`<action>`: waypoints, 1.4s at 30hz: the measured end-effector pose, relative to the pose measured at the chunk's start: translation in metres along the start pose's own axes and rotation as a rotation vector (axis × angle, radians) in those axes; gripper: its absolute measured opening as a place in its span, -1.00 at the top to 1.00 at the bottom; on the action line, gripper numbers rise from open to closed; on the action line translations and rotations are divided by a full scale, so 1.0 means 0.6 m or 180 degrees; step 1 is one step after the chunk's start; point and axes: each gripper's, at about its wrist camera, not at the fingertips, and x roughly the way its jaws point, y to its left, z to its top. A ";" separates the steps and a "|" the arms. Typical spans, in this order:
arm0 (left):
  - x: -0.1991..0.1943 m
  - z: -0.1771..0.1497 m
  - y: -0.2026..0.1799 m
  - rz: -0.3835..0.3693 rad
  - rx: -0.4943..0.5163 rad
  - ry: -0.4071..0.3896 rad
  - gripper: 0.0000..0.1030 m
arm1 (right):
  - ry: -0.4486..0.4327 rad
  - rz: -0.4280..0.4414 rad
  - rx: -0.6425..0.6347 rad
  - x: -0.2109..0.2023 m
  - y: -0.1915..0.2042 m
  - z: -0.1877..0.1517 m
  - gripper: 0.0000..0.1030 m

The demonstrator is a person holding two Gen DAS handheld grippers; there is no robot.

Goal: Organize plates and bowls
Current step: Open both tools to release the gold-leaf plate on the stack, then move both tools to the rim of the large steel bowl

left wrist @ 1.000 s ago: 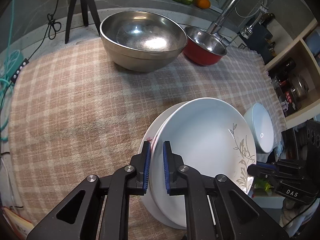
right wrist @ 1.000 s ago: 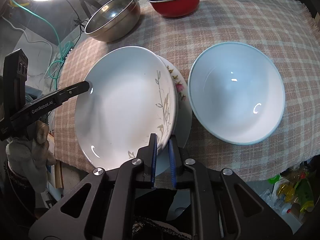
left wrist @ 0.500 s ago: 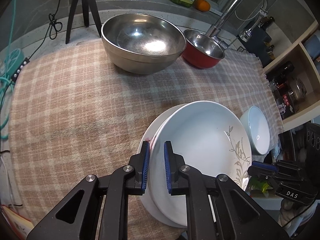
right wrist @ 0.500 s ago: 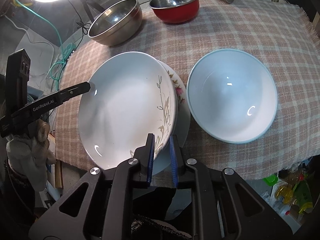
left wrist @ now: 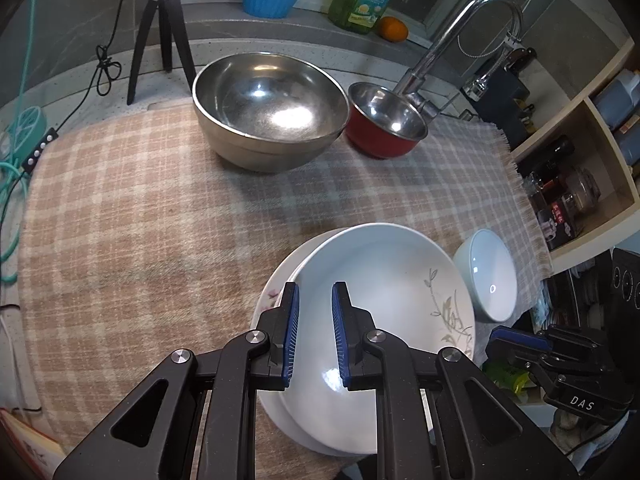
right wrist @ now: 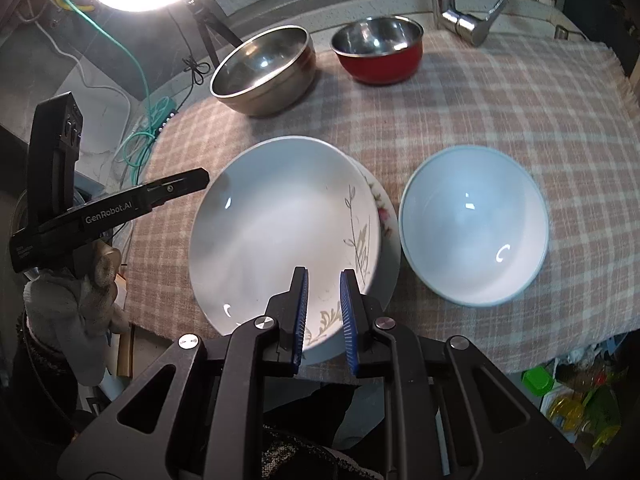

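Both tongs stand spread and empty, the left tongs (left wrist: 313, 320) and right tongs (right wrist: 323, 308) just above opposite rims of the leaf plate (right wrist: 280, 224), which sits nested on the rose plate (right wrist: 386, 216), evidently stacked, with the bowl (right wrist: 474, 224) beyond the right tongs.

The left black plastic gripper (left wrist: 314, 330) has two thick arms with triangle holes cut in them. Round silver screws sit at its joints. Its fingers wear bright blue ribbed pads (left wrist: 291, 332). From the other camera, white letters on its side read "GenRobot.AI". A hand in a grey knitted glove (right wrist: 76, 304) holds its handle.

The right black plastic gripper (right wrist: 323, 314) looks the same, with blue ribbed pads (right wrist: 301, 312) and silver screws. White letters on it read "DAS".
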 end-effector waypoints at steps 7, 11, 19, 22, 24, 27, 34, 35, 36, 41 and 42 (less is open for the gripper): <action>-0.009 0.018 -0.006 0.0024 0.0001 -0.0102 0.71 | -0.0178 0.0129 0.0037 -0.020 -0.005 0.053 0.27; -0.014 0.036 0.005 0.0075 -0.0061 -0.0147 0.62 | -0.0296 0.0195 0.0035 -0.029 -0.002 0.090 0.24; -0.023 0.076 0.044 0.0102 -0.0315 -0.0289 0.58 | -0.0356 0.0391 0.0084 -0.017 0.011 0.163 0.24; -0.022 0.094 0.063 0.0122 -0.0411 -0.0326 0.58 | -0.0296 0.0468 0.0106 0.002 0.013 0.190 0.24; -0.021 0.106 0.078 0.0122 -0.0480 -0.0339 0.58 | -0.0251 0.0514 0.0117 0.017 0.015 0.206 0.24; -0.016 0.121 0.096 0.0158 -0.0567 -0.0350 0.58 | -0.0220 0.0499 0.0093 0.039 0.022 0.226 0.24; 0.006 0.148 0.123 0.0154 -0.0685 -0.0293 0.58 | -0.0151 0.0430 0.0081 0.086 0.030 0.268 0.24; 0.010 0.152 0.125 0.0167 -0.0683 -0.0283 0.58 | -0.0125 0.0432 0.0104 0.096 0.029 0.275 0.24; 0.015 0.155 0.128 0.0177 -0.0687 -0.0266 0.58 | -0.0102 0.0435 0.0126 0.103 0.027 0.280 0.24; 0.037 0.170 0.143 0.0144 -0.0775 -0.0188 0.58 | -0.0010 0.0453 0.0280 0.141 0.014 0.303 0.24; 0.042 0.173 0.146 0.0134 -0.0784 -0.0171 0.58 | -0.0010 0.0437 0.0290 0.147 0.013 0.308 0.24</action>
